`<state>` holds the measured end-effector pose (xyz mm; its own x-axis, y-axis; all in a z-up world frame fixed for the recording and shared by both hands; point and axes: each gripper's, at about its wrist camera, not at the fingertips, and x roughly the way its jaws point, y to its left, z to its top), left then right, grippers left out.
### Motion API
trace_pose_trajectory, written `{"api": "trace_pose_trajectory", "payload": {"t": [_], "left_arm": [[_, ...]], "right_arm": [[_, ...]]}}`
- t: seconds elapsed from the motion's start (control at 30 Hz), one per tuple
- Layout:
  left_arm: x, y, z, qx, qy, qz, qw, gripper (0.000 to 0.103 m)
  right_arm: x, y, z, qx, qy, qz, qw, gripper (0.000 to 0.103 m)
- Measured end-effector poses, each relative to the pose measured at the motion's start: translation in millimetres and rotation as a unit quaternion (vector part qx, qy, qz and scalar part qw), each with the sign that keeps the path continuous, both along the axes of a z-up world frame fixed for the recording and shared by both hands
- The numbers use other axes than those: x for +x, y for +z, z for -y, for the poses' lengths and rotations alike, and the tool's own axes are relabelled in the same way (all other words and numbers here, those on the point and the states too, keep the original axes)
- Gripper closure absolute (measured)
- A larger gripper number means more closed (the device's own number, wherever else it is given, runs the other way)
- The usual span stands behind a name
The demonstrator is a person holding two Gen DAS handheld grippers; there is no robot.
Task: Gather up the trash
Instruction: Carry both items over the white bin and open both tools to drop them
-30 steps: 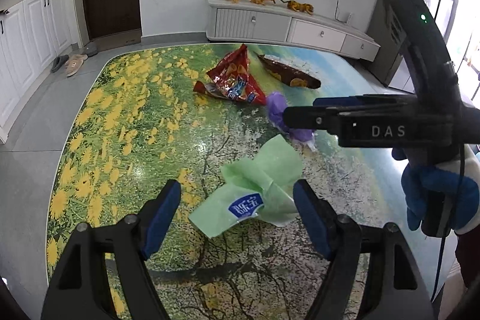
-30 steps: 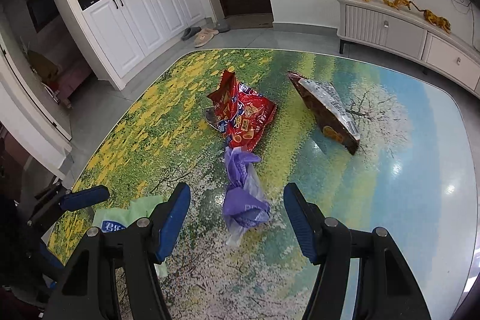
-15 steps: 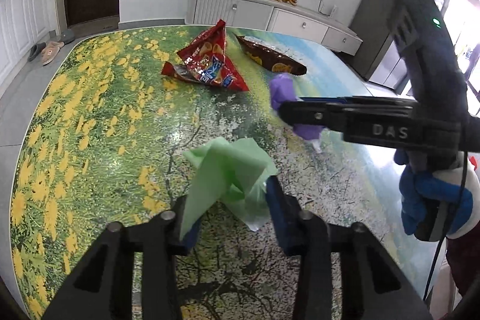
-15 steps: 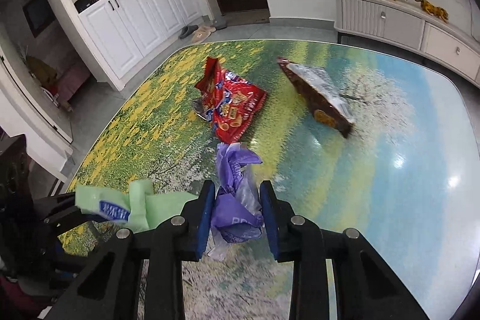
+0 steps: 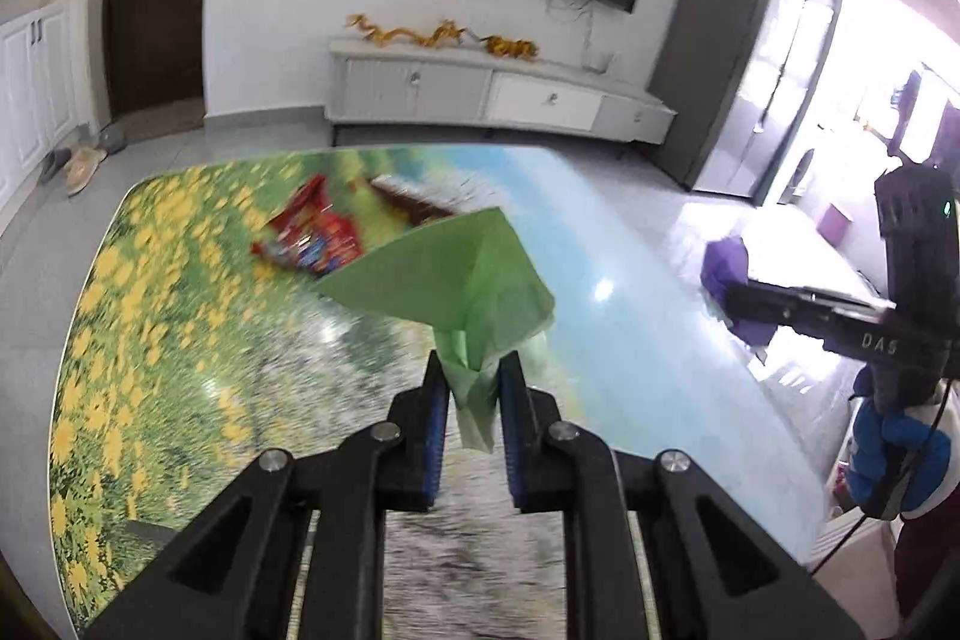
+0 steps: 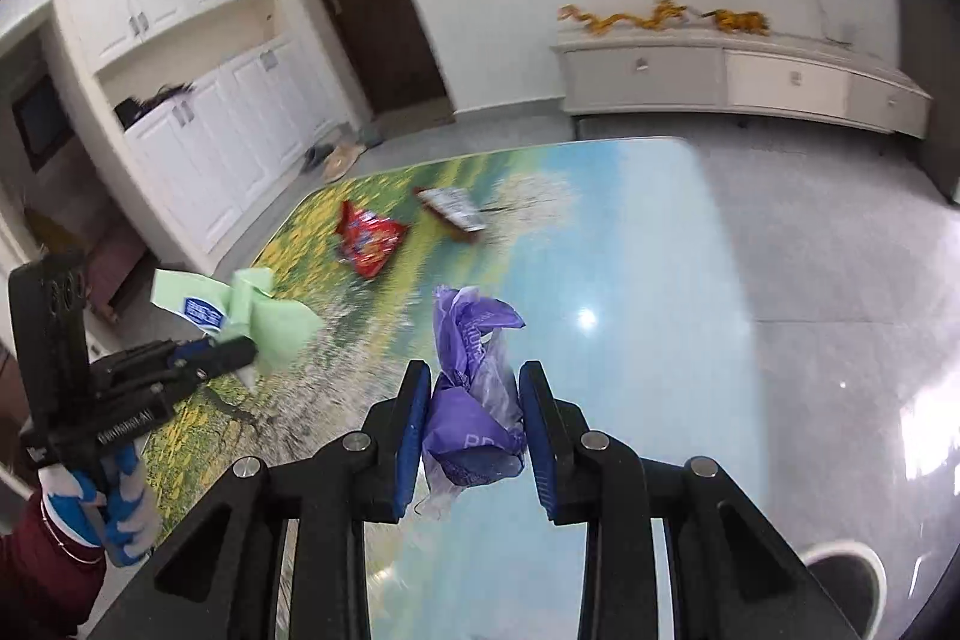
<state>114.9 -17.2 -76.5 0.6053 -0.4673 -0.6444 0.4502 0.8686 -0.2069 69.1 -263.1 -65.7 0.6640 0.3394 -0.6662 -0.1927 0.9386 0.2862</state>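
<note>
Both wrappers are now up off the table [image 5: 630,340], where a second ago they were lying flat between wide claws. The left gripper [image 5: 471,388] is squeezing the green wrapper [image 5: 444,274] tight and holding it in the air. The right gripper [image 6: 474,418] is pinching the purple wrapper [image 6: 468,400] above the shiny top. Farther back, the red snack bag [image 6: 367,241] and the brown snack bag [image 6: 453,214] are lying on the table.
</note>
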Motion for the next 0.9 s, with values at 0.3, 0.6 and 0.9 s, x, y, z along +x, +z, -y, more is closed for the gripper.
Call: {"api": "trace_pose_trajectory", "payload": {"t": [0.3, 0.6, 0.9], "left_arm": [[-33.3, 41.2, 130.6, -0.022, -0.149, -0.008, 0.9885, 0.088], [-78.1, 10.4, 310.8, 0.041, -0.286, -0.052, 0.9560, 0.083], [-91.5, -38.2, 401.2, 0.069, -0.316, -0.110, 0.9398, 0.050]], "right_arm": [[-117.2, -7.1, 144.7, -0.027, -0.205, -0.022, 0.978, 0.074], [-182.1, -84.6, 246.0, 0.017, -0.319, -0.094, 0.943, 0.072], [-196.5, -130.2, 284.7, 0.044, -0.367, -0.134, 0.919, 0.057]]}}
